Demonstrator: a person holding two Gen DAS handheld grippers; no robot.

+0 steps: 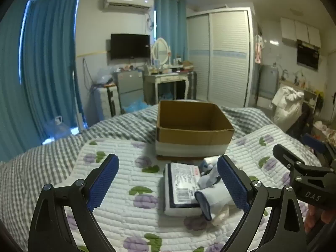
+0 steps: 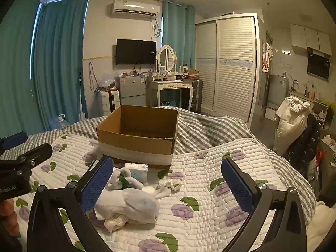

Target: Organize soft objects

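Observation:
An open cardboard box (image 1: pixel 194 130) stands on the bed; it also shows in the right wrist view (image 2: pixel 138 135). In front of it lie soft items: a white packet with a printed label (image 1: pixel 181 189), a white sock with a dark cuff (image 1: pixel 210 199) and a patterned cloth (image 1: pixel 208 170). In the right wrist view I see a white sock bundle (image 2: pixel 130 206), a small crumpled white cloth (image 2: pixel 170 185), a green-and-white cloth (image 2: pixel 124 180) and a tissue pack (image 2: pixel 137 170). My left gripper (image 1: pixel 168 182) is open over the packet. My right gripper (image 2: pixel 168 185) is open above the cloths.
The bed has a white quilt with purple flowers (image 2: pixel 210 189) over a grey checked cover (image 1: pixel 42 168). The right gripper's body (image 1: pixel 304 174) shows at the left view's right edge. A dressing table (image 2: pixel 170 86), small fridge (image 2: pixel 132 88) and wardrobe (image 2: pixel 226 67) stand beyond.

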